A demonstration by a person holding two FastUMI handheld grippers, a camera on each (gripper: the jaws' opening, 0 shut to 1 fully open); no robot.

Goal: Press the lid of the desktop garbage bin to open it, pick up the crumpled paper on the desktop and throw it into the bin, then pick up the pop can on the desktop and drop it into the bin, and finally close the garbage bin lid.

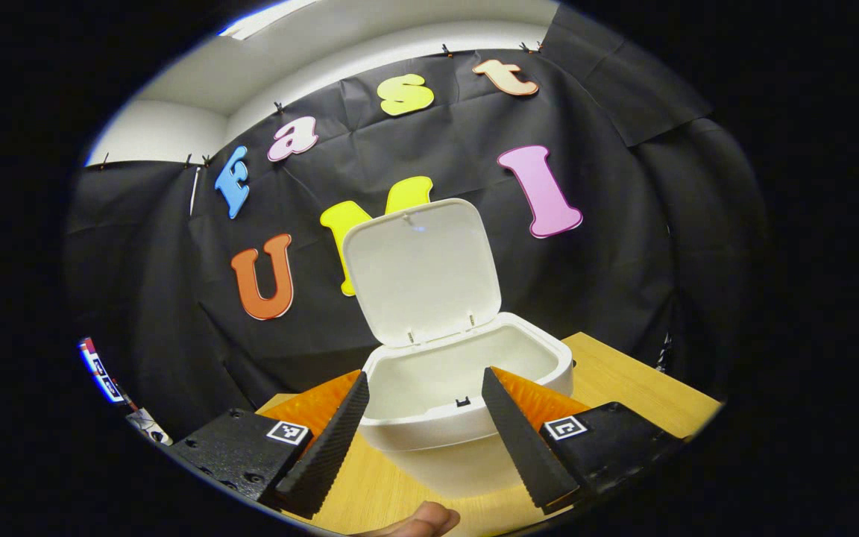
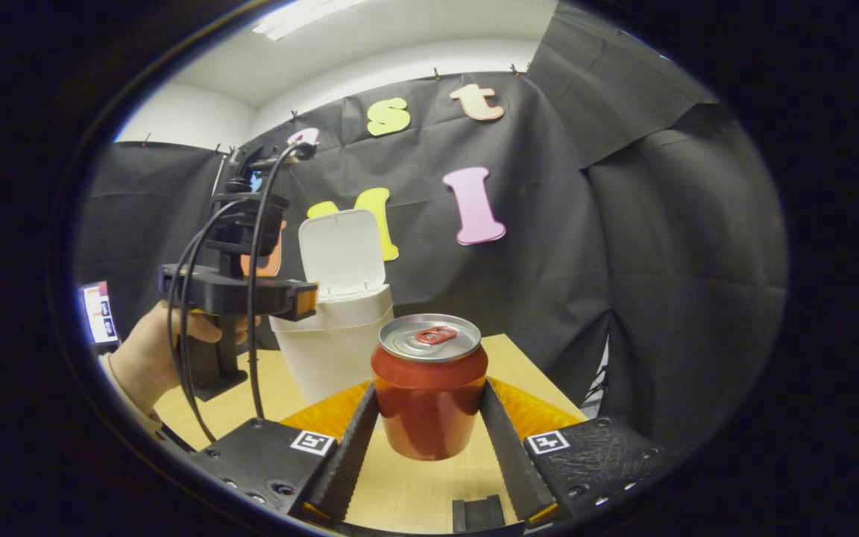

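The white desktop bin (image 1: 467, 373) stands on the wooden table (image 1: 623, 388) with its lid (image 1: 422, 272) swung up and upright. My left gripper (image 1: 426, 377) is open just in front of the bin's rim, with nothing between its fingers. In the right gripper view a red pop can (image 2: 429, 395) with a silver top stands upright between the fingers, and my right gripper (image 2: 429, 406) is shut on its sides. The bin (image 2: 332, 343) and its raised lid (image 2: 344, 253) are behind the can to the left. The left gripper (image 2: 291, 298) hovers beside the bin, held by a hand (image 2: 153, 358).
The table's edge (image 2: 541, 373) runs close behind the can on the right, with the black cloth wall behind it. Cables (image 2: 250, 261) hang from the left gripper. A fingertip (image 1: 418, 518) shows at the bottom of the left gripper view.
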